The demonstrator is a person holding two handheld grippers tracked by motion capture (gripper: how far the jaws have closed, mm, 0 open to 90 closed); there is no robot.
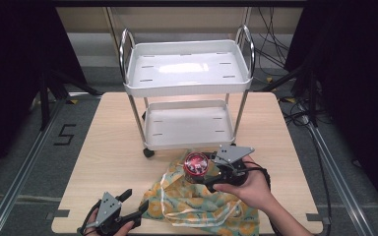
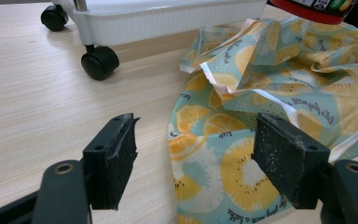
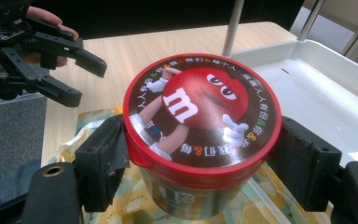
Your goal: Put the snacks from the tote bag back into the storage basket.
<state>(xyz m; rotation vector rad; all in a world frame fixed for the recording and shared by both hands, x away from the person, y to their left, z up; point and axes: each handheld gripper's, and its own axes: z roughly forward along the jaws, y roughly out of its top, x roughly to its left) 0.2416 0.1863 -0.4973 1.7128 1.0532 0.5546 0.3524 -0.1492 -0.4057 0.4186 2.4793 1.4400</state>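
A round can with a red M&M's lid [image 1: 196, 163] sits between the jaws of my right gripper [image 1: 203, 173], which is shut on it just above a lemon-print cloth bag [image 1: 197, 204]. In the right gripper view the can [image 3: 200, 116] has a black pad pressed against each side of it, with the cloth [image 3: 270, 200] beneath. My left gripper [image 1: 137, 199] stands open at the cloth's left edge, near the table's front. Its own view has the jaws spread over the table and the cloth [image 2: 270, 84], nothing between them, and the can's base [image 2: 307, 7] at the top right.
A white two-tier cart [image 1: 187, 88] stands on the wooden table [image 1: 108, 147] behind the cloth, its lower tray [image 1: 189, 142] close to the can. A black caster [image 2: 100, 62] is near the cloth's far edge. The left gripper [image 3: 86, 81] also appears in the right gripper view.
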